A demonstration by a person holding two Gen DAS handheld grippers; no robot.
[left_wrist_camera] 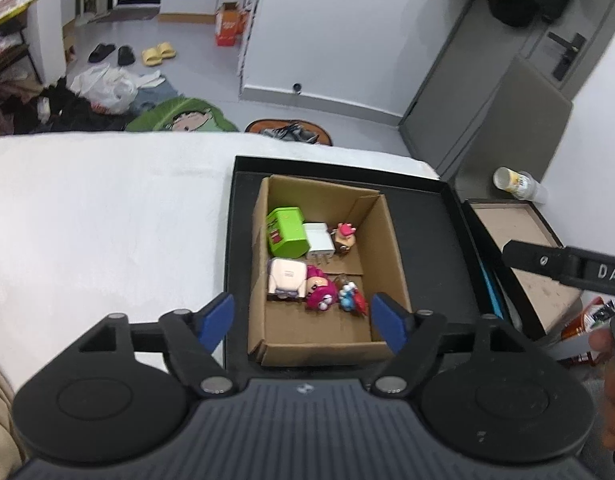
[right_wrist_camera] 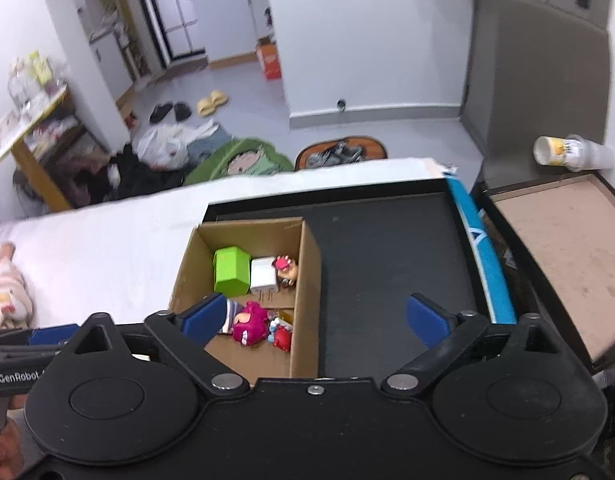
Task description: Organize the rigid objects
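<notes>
Both the left gripper [left_wrist_camera: 303,318] and the right gripper [right_wrist_camera: 315,316] hang spread and empty above the cardboard box [left_wrist_camera: 391,240], which sits in a black tray [left_wrist_camera: 439,240] and holds a green block [left_wrist_camera: 287,232], white charger [left_wrist_camera: 319,240] and small figurines [left_wrist_camera: 321,292].

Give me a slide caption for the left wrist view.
Open left tool above cardboard box of small toys.

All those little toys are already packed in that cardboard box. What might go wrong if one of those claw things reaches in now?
The items lie packed close together: a finger aimed at the pink figure could well knock the small red and blue toy beside it.

The left gripper hangs wide open over the cardboard box; lowered carelessly, a finger may catch the near wall and drag the light box across the black tray.
</notes>
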